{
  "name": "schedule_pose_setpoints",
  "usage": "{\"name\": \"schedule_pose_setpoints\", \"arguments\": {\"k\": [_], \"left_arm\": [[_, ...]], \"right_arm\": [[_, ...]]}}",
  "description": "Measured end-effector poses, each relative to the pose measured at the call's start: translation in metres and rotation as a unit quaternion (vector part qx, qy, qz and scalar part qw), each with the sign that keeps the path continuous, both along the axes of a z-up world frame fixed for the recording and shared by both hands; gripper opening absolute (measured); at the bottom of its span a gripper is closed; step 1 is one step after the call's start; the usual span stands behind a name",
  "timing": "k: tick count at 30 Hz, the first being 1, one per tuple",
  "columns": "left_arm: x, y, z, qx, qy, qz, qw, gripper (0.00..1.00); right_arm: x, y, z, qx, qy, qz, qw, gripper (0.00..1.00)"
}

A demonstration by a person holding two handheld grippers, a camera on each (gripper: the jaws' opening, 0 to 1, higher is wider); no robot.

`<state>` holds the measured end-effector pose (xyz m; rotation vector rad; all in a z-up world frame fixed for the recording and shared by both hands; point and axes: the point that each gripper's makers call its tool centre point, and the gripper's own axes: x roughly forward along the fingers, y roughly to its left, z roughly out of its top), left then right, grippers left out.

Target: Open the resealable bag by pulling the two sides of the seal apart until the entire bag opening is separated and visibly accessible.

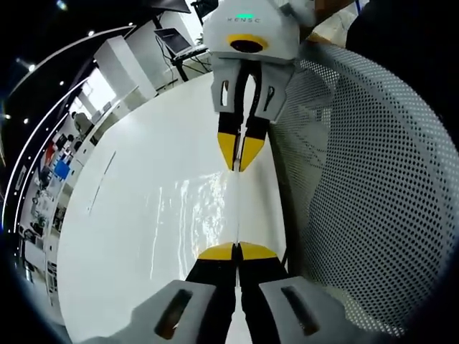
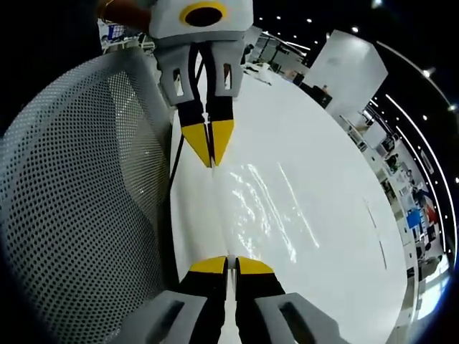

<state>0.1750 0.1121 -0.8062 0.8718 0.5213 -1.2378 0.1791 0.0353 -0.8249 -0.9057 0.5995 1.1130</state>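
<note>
A clear, glossy plastic film is seen in the resealable bag (image 1: 215,208), smooth but lightly wrinkled, with bright glints toward 12 o'clock of the left claw (image 1: 237,251). The desk (image 1: 107,236) beneath is presented as a smooth white surface with a soft sheen. At 3 o'clock in the left gripper view, a perforated white sheet (image 1: 373,179), matt and evenly punched with small round holes, is shown. The right claw (image 2: 226,264) is finished in matt yellow tips on black plastic, with pale grey moulded plastic housings behind.
</note>
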Motion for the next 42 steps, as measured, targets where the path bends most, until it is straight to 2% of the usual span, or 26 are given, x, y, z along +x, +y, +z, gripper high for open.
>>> {"name": "schedule_pose_setpoints", "arguments": {"k": [10, 11, 19, 21, 23, 28, 32, 36, 42], "left_arm": [[0.004, 0.005, 0.000, 0.001, -0.005, 0.012, 0.9999, 0.00], [0.005, 0.003, 0.001, -0.007, 0.000, 0.016, 0.9999, 0.00], [0.007, -0.003, -0.001, 0.017, -0.012, -0.015, 0.9997, 0.00], [0.007, -0.003, -0.003, 0.022, -0.015, -0.018, 0.9995, 0.00], [0.005, -0.006, -0.003, 0.026, -0.019, -0.024, 0.9992, 0.00], [0.004, -0.006, -0.004, 0.032, -0.021, -0.031, 0.9988, 0.00], [0.002, -0.004, -0.005, 0.041, -0.026, -0.038, 0.9981, 0.00], [0.001, -0.003, -0.006, 0.042, -0.028, -0.039, 0.9980, 0.00], [0.000, -0.004, -0.004, 0.041, -0.032, -0.038, 0.9979, 0.00]], "right_arm": [[0.007, -0.021, -0.001, -0.010, -0.001, -0.015, 0.9998, 0.00], [0.006, -0.021, -0.001, -0.001, 0.004, -0.021, 0.9998, 0.00], [0.007, -0.024, -0.005, -0.018, -0.007, -0.021, 0.9996, 0.00], [0.005, -0.023, -0.007, -0.025, -0.007, -0.004, 0.9997, 0.05], [0.004, -0.018, -0.005, -0.017, -0.004, -0.001, 0.9998, 0.09], [-0.001, -0.004, 0.008, 0.006, 0.000, 0.011, 0.9999, 0.10], [-0.003, 0.001, 0.015, 0.008, -0.006, 0.027, 0.9996, 0.10], [0.000, 0.006, 0.023, 0.035, 0.002, 0.016, 0.9993, 0.09], [0.004, 0.011, 0.020, 0.046, 0.009, 0.002, 0.9989, 0.07]]}}
